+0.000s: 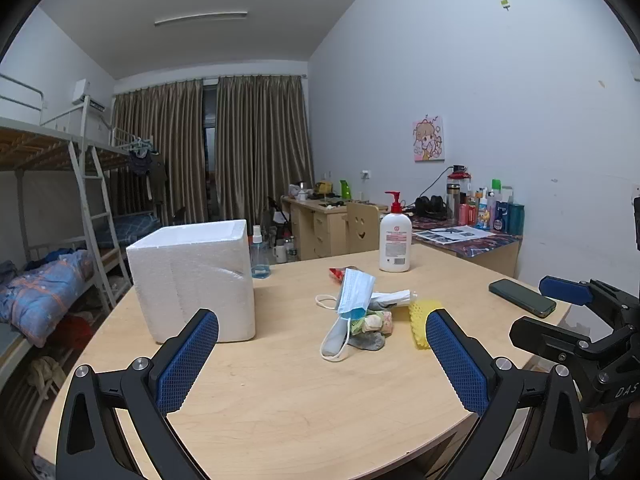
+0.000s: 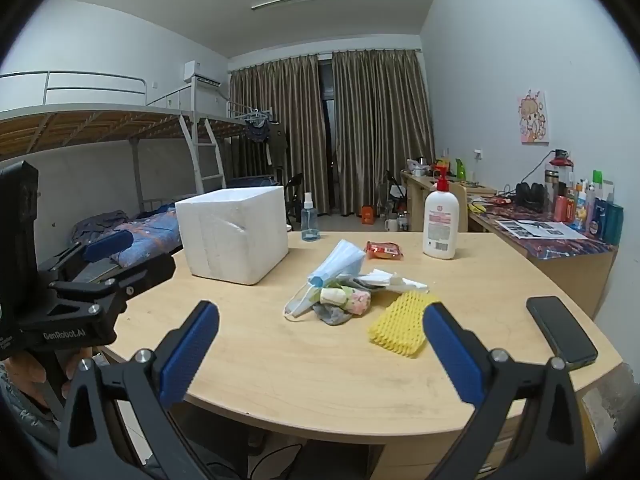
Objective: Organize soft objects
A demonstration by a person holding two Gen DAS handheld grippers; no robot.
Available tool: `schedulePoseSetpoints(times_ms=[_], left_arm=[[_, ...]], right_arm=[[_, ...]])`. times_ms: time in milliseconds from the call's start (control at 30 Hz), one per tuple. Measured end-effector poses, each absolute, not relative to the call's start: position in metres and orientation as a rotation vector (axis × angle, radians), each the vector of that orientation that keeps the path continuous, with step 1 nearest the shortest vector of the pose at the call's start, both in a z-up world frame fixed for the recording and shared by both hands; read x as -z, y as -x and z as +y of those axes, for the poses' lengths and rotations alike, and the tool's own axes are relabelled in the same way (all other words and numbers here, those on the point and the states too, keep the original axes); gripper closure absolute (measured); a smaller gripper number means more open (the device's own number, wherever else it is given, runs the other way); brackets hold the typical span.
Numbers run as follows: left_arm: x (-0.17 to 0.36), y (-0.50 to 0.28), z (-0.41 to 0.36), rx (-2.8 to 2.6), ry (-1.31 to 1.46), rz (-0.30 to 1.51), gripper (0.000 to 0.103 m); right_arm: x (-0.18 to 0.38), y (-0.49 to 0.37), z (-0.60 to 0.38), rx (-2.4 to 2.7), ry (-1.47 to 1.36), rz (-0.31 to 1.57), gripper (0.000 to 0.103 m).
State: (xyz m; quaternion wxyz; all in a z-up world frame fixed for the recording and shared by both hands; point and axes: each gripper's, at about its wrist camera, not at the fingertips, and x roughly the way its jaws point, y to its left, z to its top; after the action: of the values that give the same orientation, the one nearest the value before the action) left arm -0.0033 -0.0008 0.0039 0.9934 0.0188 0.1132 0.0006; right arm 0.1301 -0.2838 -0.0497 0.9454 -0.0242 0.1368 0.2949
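Observation:
A pile of soft things lies mid-table: a blue face mask (image 1: 354, 292) (image 2: 340, 262), rolled socks (image 1: 374, 326) (image 2: 346, 300), white tissue (image 1: 392, 298) (image 2: 384, 278) and a yellow foam net (image 1: 420, 322) (image 2: 400, 322). A white foam box (image 1: 192, 280) (image 2: 234, 234) stands open-topped to the left. My left gripper (image 1: 322, 360) is open and empty, held above the table's near side, short of the pile. My right gripper (image 2: 320, 350) is open and empty, near the table's front edge; its right finger overlaps the foam net in view.
A lotion pump bottle (image 1: 395, 236) (image 2: 440, 220), a small spray bottle (image 1: 259, 254) (image 2: 310, 220) and a red snack packet (image 2: 384, 250) stand behind the pile. A dark phone (image 1: 522, 298) (image 2: 560, 330) lies at the table's right edge. Bunk beds are left, cluttered desks right.

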Motion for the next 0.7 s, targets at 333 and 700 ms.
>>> schedulePoseSetpoints(times_ms=[333,700], left_arm=[[-0.0046,0.0033,0.0006,0.007,-0.037,0.229,0.000],[-0.0056,0.0032,0.0005,0.002,-0.034,0.229,0.000]], right_arm=[[0.0483,-0.1277,-0.2841,-0.600,0.046,0.278,0.000],[0.0489,-0.1269,-0.2834,-0.599,0.048,0.277,0.000]])
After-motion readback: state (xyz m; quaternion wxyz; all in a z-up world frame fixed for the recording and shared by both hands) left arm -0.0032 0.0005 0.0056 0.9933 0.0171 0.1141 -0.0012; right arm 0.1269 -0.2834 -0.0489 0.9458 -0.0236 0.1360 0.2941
